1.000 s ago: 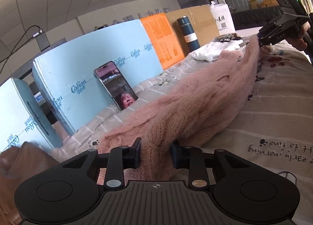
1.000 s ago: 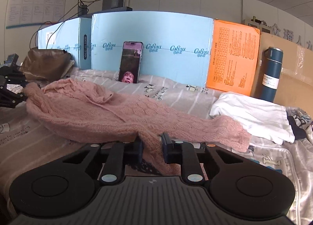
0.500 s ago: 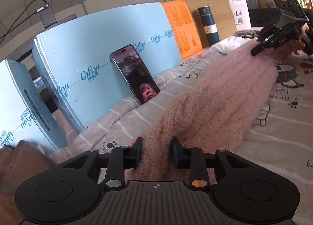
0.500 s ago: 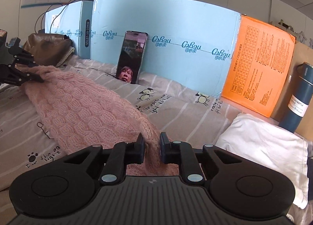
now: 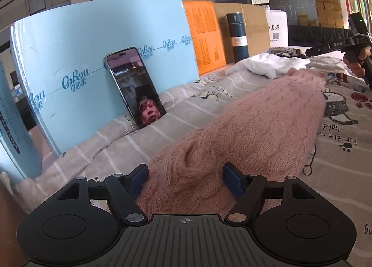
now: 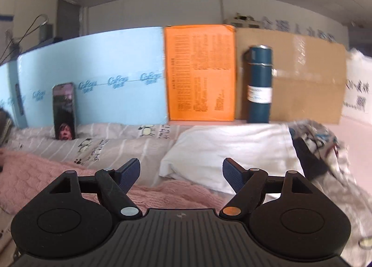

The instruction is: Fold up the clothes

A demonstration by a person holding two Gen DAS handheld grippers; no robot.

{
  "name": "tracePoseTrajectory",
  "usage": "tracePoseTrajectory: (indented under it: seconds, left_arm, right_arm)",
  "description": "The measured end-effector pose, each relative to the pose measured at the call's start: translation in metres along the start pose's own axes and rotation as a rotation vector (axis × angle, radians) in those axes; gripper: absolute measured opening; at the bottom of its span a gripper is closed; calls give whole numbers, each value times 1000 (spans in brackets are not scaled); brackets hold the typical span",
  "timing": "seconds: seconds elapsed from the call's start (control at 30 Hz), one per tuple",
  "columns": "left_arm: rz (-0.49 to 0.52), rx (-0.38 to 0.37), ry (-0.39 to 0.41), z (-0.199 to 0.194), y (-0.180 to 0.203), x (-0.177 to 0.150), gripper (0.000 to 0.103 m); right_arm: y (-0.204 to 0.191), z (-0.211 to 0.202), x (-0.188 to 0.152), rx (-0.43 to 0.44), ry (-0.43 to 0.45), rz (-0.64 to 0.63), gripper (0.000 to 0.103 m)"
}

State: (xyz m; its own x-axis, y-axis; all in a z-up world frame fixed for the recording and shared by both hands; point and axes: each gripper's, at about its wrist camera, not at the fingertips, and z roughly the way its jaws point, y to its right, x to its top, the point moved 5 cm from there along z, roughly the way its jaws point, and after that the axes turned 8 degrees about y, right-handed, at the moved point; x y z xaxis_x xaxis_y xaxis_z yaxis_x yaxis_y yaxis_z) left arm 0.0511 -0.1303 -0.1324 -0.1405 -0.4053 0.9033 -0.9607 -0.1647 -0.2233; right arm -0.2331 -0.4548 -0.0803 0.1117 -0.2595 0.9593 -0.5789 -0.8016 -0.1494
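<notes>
Hovering low over the bed, the left gripper (image 5: 185, 175) has its jaws spread wide with the pink knit sweater (image 5: 255, 127) bulging up between them, nothing pinched. From the bottom centre of the left wrist view the sweater runs as one long band toward the upper right, lying flat on the printed bedsheet (image 5: 344, 157), and its far end stops just short of the white garment (image 5: 267, 67). Up there at the right edge a hand (image 5: 355, 60) carries the right gripper (image 6: 181, 174), and in its own view that one is spread wide too, empty, with the sweater's end under it at lower left and the white garment dead ahead in the middle of the frame. That view is smeared, so it looks to be swinging. Both ends loose, the knit laid down: this reads as the gap between folds, a crease just set or one about to be taken, and these pictures will not say which. Any next grab calls for a deep bite, because this loose cable knit will stretch and sag from a shallow pinch. Behind, upper left, a phone (image 5: 134, 88) leans on the blue foam board (image 5: 93, 46), with a dark flask (image 6: 259, 83) further right.
</notes>
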Motion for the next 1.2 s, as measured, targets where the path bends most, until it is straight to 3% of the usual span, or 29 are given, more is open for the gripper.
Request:
tracePoseTrajectory:
  seconds: [0.2,0.23,0.37,0.47,0.57,0.67,0.87,0.97,1.07,1.1,1.17,1.2]
  left_arm:
    - [45,-46,15,-2,14,0,25]
    - [58,-45,21,-3,17,1,24]
    - [59,-17,44,-9,20,2,22]
    - [66,-5,54,-13,24,1,22]
    - [65,21,95,-17,21,7,18]
    - [39,46,138,-23,13,15,17]
    - [84,113,158,-27,-2,30,17]
    - [80,125,140,-21,-7,28,17]
    - [86,110,85,-9,-7,18,18]
    - [88,106,67,-5,-6,14,19]
    - [78,104,43,1,-7,8,20]
    - [72,103,41,1,-7,7,21]
  right_arm:
    - [34,-8,-25,-79,-57,227,75]
    - [34,-8,-28,-65,-71,240,74]
    - [20,-2,-38,-13,-154,240,29]
    - [13,-10,-34,-49,-120,194,11]
    - [8,-23,-21,-60,-34,170,5]
    - [-4,-26,-2,-50,44,126,4]
    - [-7,-15,31,-69,167,152,4]
    - [-1,-6,30,-98,156,179,4]
    - [7,-3,14,-107,81,237,6]
    - [10,-2,9,-109,55,257,11]
    - [15,0,-2,-114,3,296,47]
    - [18,1,-7,-117,-23,315,52]
